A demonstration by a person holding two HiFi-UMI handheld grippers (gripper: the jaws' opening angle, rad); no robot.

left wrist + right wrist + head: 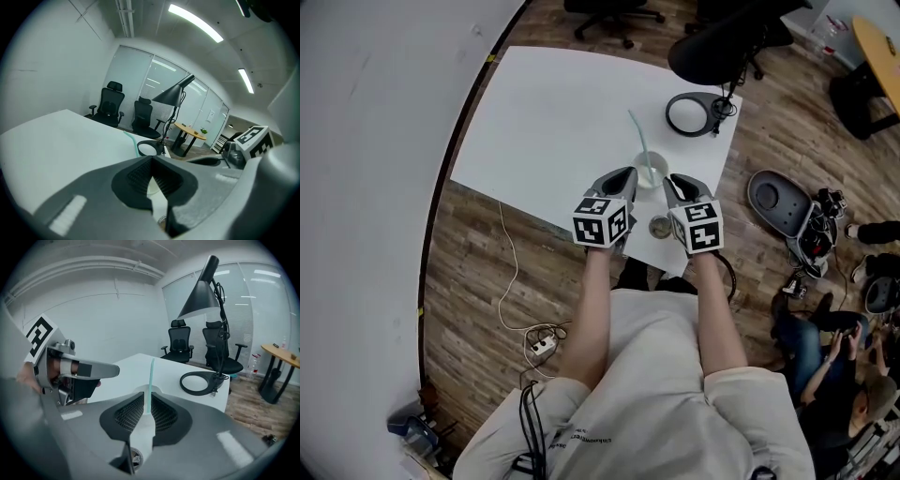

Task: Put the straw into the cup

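Jaws of the left gripper (pixel 151 161) are pressed together at the tips, with nothing between them. Those of the right gripper (pixel 147 397) show only a thin slit between them and hold nothing either. In that gripper's own view the straw (pixel 150 376) rises straight above the slit, standing just beyond the tips.

In the head view the two grippers sit side by side at the near edge of the table (pixel 553 122), tips pointing away from the person. The cup (pixel 657 167) stands between the tips, just beside each. The straw is in the cup, its lower end inside and its upper part leaning out over the rim, away from the person and to the left.

Count: two grippers, one cup, one straw. Nearer the person, between the gripper bodies, lies one small round object (pixel 660 226), too small to tell what it is. Farther back on the table stands one lamp (pixel 712 52) with a ring-shaped base.
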